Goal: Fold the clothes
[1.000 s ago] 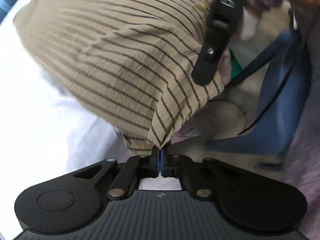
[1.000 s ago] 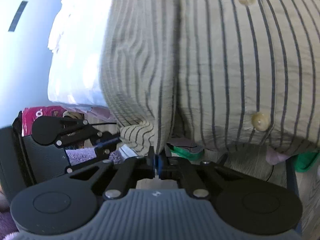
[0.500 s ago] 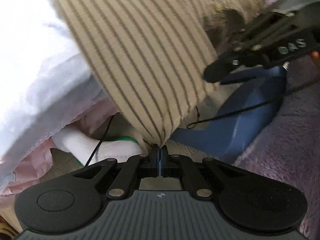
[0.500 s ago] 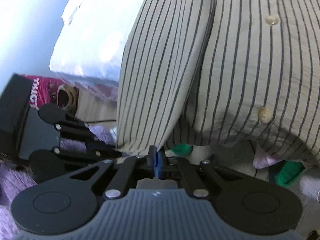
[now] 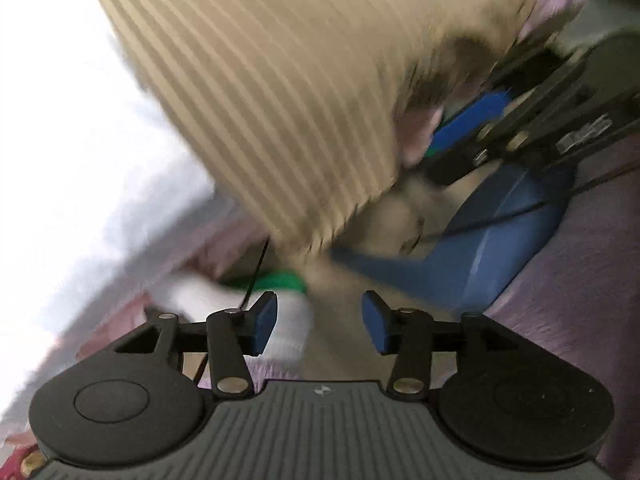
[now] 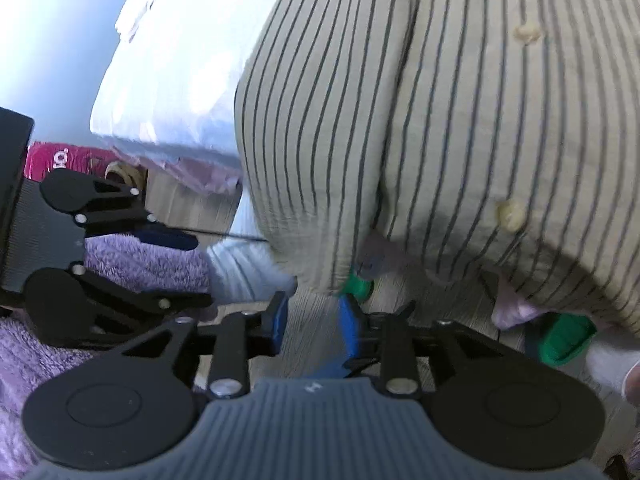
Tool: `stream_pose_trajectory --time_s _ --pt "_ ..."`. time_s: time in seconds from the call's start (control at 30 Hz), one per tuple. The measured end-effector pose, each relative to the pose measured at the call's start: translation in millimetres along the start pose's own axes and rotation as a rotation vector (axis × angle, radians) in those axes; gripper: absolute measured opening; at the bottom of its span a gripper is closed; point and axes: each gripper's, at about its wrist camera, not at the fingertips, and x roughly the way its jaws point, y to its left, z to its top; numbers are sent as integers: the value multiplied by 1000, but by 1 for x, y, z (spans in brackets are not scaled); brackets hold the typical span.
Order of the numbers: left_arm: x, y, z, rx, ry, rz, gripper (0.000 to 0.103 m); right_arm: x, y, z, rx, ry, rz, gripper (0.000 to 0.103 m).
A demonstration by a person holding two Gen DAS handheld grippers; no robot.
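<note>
Seen in both views: a beige striped shirt [image 5: 280, 100] [image 6: 440, 120], draped over the white bedding [image 5: 60, 140] [image 6: 180, 80] of a bed. Hangs with its lower hem past the bed edge, above the floor. Shows in the right view 2 buttons and 1 long vertical crease, with 1 layer seeming to lie over another.

Left tongs [image 5: 320, 316]: spread wide, nothing between the blue pads. Right tongs [image 6: 312, 320]: also apart, gripping nothing, just below the hem. No contact with the shirt at either pair.

As a judgement: fits a shirt just laid out for folding, and equally a shirt between 2 folds. Looks not finished in any case, because of the loose, bulging cloth hanging off the edge instead of lying as a flat packet.

Hard to make out: left view strongly blurred, stripes smeared. Cut off at the top: collar, sleeves and the rest of the shirt, so no count of folds possible. Unclear also the blue object [image 5: 480, 260] and the green and white things [image 5: 280, 284] on the floor, maybe socks.
</note>
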Motion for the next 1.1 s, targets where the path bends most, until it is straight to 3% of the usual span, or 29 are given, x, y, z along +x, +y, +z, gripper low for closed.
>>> stream_pose_trajectory --time_s 0.23,0.4,0.57,0.83,1.1 --pt "-46 0 63 18 -172 8 44 -32 -21 0 37 -104 -72 38" --pt "-63 -23 119 100 -207 35 44 -60 -41 1 8 -157 -203 38" --pt "-56 -49 154 179 -260 -19 44 -81 -72 -3 46 -179 -298 39" --pt "-19 -94 196 282 -252 -81 43 -134 -148 -24 79 -176 -409 39" --pt "2 -108 226 269 -247 -104 43 -173 -208 -39 103 -151 -434 39"
